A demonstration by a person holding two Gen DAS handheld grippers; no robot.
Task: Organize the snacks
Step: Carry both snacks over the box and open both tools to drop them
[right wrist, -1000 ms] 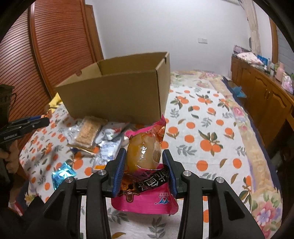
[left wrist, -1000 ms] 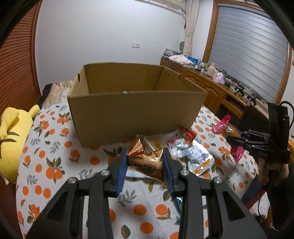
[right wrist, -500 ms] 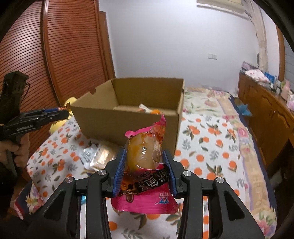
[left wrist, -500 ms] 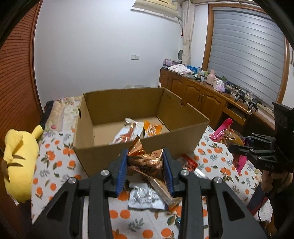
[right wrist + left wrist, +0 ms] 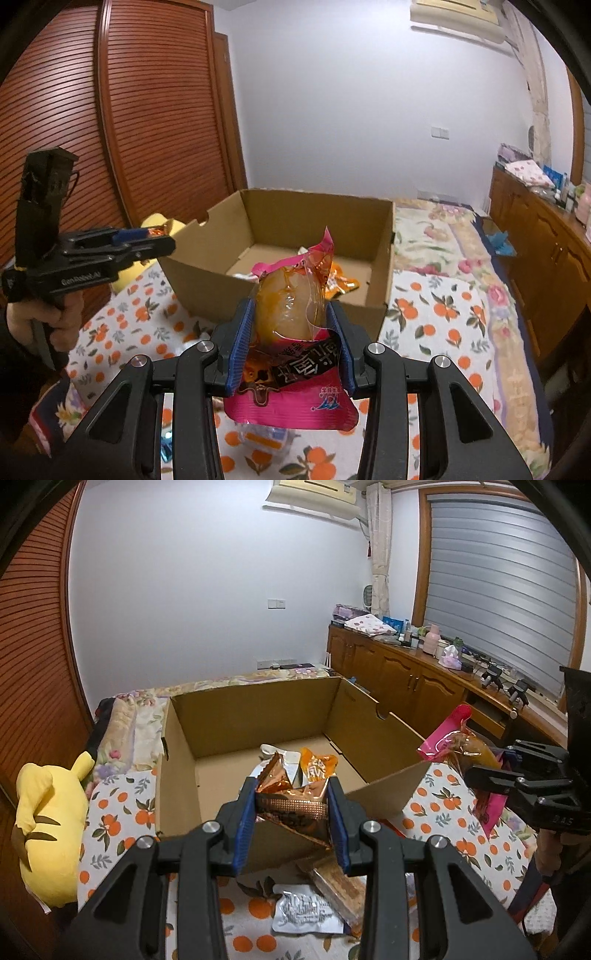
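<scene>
An open cardboard box (image 5: 258,709) stands on the orange-print bedspread; it also shows in the right wrist view (image 5: 314,214). Inside lie an orange snack packet (image 5: 317,766) and a white packet. My left gripper (image 5: 291,808) is shut on a copper-brown foil snack packet (image 5: 291,805), held above the box's near wall. My right gripper (image 5: 288,325) is shut on a pink pouch with a yellowish snack (image 5: 291,302), held above the box's near right corner. The right gripper also shows in the left wrist view (image 5: 517,779), and the left in the right wrist view (image 5: 122,240).
A silver packet (image 5: 306,912) and a brown cracker packet (image 5: 340,882) lie on the bedspread (image 5: 114,823) in front of the box. A yellow plush toy (image 5: 44,823) lies at the left. Wooden cabinets (image 5: 399,679) run along the right wall. A slatted wardrobe (image 5: 147,110) stands at the left.
Both grippers have risen and moved toward the box with their packets. The box interior now shows from above in both views.
</scene>
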